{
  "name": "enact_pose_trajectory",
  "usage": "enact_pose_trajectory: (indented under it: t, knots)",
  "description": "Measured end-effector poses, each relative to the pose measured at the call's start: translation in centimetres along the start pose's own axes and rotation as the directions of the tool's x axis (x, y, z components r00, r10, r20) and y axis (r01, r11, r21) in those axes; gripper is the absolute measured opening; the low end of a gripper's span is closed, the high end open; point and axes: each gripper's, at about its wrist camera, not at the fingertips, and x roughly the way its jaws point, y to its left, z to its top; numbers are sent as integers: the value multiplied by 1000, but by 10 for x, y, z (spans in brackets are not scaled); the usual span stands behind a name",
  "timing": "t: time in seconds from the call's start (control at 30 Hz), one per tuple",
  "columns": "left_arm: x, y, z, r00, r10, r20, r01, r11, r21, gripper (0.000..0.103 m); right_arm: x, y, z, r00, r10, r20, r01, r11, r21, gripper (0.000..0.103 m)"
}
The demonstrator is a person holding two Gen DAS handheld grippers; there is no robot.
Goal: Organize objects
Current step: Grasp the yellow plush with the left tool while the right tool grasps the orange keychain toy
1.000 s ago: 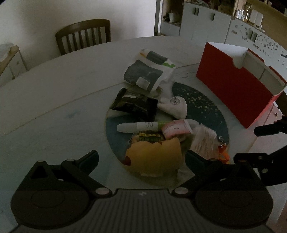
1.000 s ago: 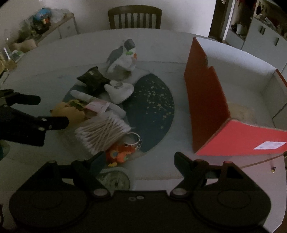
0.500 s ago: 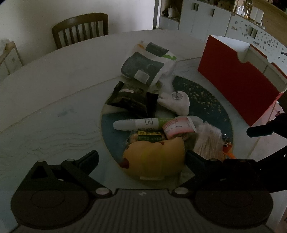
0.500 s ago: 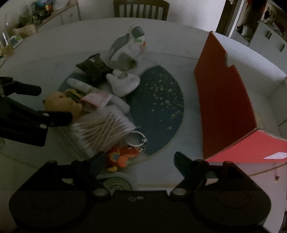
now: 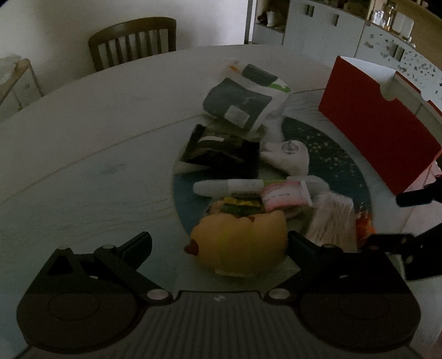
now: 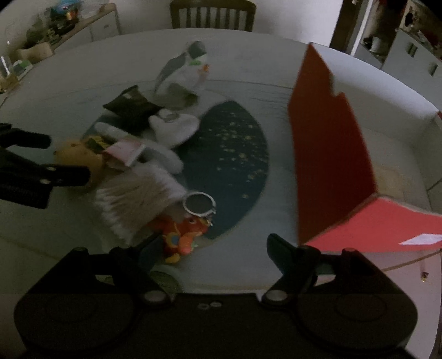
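A heap of small items lies on a dark blue round mat (image 5: 331, 154) (image 6: 234, 154). My left gripper (image 5: 218, 243) is open, its fingers on either side of a yellow plush toy (image 5: 240, 243) (image 6: 77, 157) at the mat's near edge. Behind the toy lie a white tube (image 5: 229, 186), a pink packet (image 5: 284, 193), a dark packet (image 5: 221, 152), a white pouch (image 5: 290, 157) and a grey-and-white bag (image 5: 243, 102). My right gripper (image 6: 204, 248) is open above an orange toy (image 6: 182, 232), beside a metal ring (image 6: 199, 204) and a bundle of cotton swabs (image 6: 135, 198).
A red open box (image 5: 373, 127) (image 6: 331, 154) stands on its side at the right of the white round table (image 5: 83, 138). A wooden chair (image 5: 132, 38) stands behind the table, with cabinets (image 5: 317, 24) along the back wall.
Both grippers have moved closer to the heap. The left one now brackets the yellow plush toy, and the right one has dropped nearer to the orange toy.
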Motion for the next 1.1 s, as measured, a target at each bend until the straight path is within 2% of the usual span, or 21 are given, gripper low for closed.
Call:
enact_pose_trajectory:
  t: [0.13,0.3,0.53,0.63,0.77,0.83,1.1]
  knots:
    - [-1,5,-2,1000,2,-1,-2,1000,-17,103,1,-1,0,1000,7,0,-7,1000,6,81]
    - [-2,-3,1,1000,7,13,-7,1000,10,103,5,13,2,999,37,-2,-37,999,-25,81]
    - [5,-8,3,1000,13,-3,-13,1000,9,102,14,18,2,999,26,-19,-27,999,-36,80]
    - [7,-5,3,1000,13,-7,-13,1000,-11,97,15,15,3,999,31,-25,-31,999,-23,69]
    - [6,-5,4,1000,-10,-10,10,1000,-30,81,13,17,4,999,36,-15,-36,999,-26,57]
    - [3,-7,3,1000,-16,-10,16,999,-35,77,12,18,4,999,38,-9,-38,999,-28,49]
    - [-12,-10,0,999,-31,19,32,999,-40,73,1,14,1,999,32,16,-32,999,-23,48]
